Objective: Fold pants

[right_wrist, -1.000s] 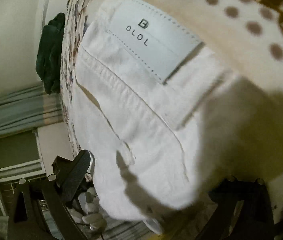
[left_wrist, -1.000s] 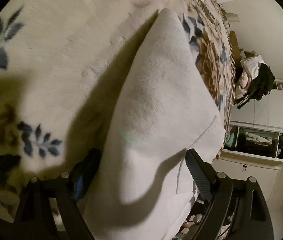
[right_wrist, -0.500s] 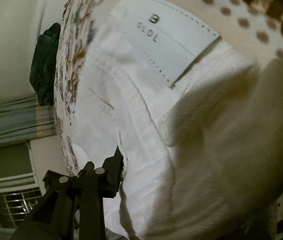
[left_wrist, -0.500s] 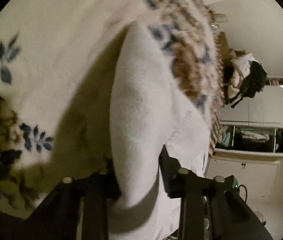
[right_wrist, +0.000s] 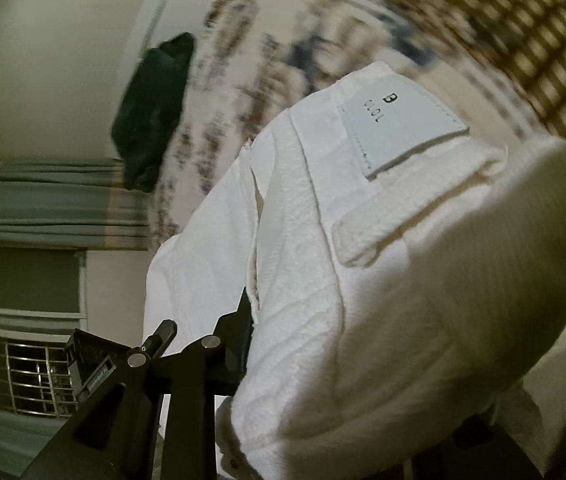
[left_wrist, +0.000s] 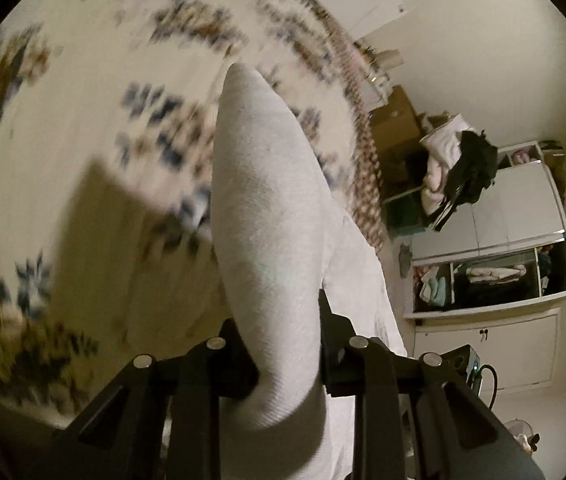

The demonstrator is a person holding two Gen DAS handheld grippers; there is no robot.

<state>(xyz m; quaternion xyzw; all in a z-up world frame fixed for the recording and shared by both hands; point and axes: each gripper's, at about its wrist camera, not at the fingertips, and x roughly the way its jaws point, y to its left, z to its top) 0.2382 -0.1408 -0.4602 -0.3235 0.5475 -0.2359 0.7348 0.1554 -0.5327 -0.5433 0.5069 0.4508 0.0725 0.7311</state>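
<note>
The white pants rise as a long ridge of cloth above the floral bedspread. My left gripper is shut on the pants, with cloth bunched between both fingers. In the right wrist view the pants' waistband with a pale "B OLOL" label fills the frame. My right gripper is shut on the waistband; only its left finger shows, the other is hidden under cloth.
The bedspread's checked border runs along the bed edge. A white wardrobe with open shelves and a pile of clothes stand beyond the bed. A dark garment, a curtain and a barred window lie to the left.
Both grippers went from open around the cloth to shut on it. Both have since lifted the pants away from the bedspread, and the views have swung up toward the room.
</note>
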